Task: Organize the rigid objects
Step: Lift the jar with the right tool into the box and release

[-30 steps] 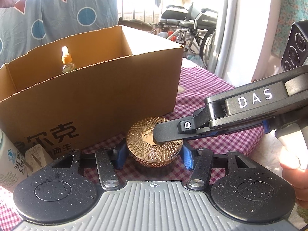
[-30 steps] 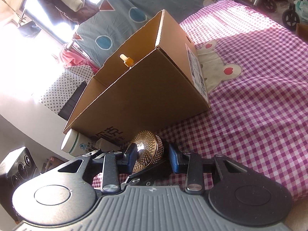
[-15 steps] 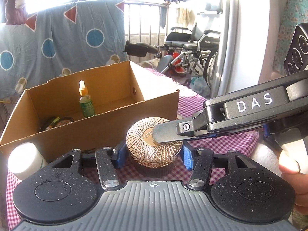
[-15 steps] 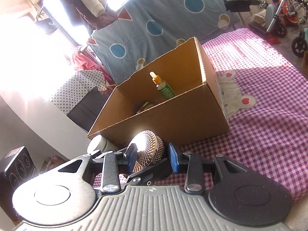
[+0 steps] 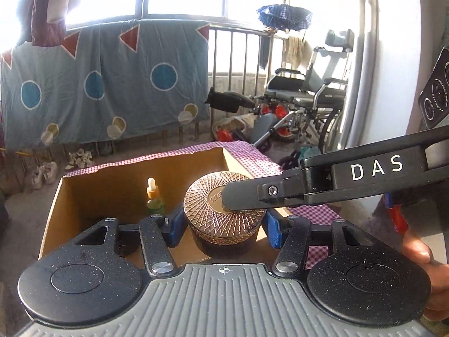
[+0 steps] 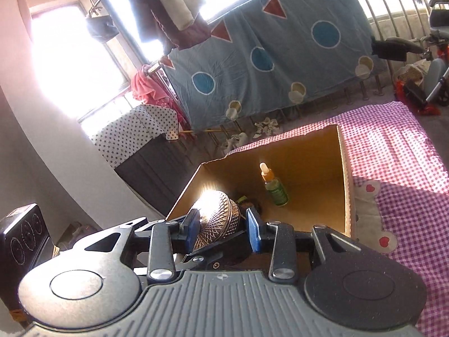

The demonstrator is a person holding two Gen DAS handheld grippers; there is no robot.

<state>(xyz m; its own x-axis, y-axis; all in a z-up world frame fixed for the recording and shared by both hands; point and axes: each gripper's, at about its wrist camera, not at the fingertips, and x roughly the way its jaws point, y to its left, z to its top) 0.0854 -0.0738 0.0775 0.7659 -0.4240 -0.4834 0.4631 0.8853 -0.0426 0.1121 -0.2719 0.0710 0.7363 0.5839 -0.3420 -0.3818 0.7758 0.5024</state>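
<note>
Above the cardboard box, left wrist view: a copper jar [image 5: 224, 213] with a diamond-patterned lid is clamped at its sides between the blue pads [image 5: 174, 229] of the left gripper [image 5: 223, 229].
Left gripper pose: it is pointed forward and tilted down toward the cardboard box [image 5: 92, 185], with the jar held over the box's near wall.
Right gripper in this view: its black finger, marked DAS, is reached in from the right and laid flat across the jar's lid.
A hand [image 5: 426, 275]: seen at the right edge, wrapped around that gripper's handle.
Dropper bottle [image 5: 153, 198]: stood upright inside the box, left of the jar.
Above the box, right wrist view: the right gripper [image 6: 223, 229] is rolled sideways; the jar [image 6: 216, 221] is pinched top to bottom between its narrowly set blue pads [image 6: 254, 231].
Box interior [image 6: 308, 168]: the dropper bottle [image 6: 275, 188] is seen upright beyond the jar, on the box floor.
Checked cloth [image 6: 398, 146]: spread under the box.
</note>
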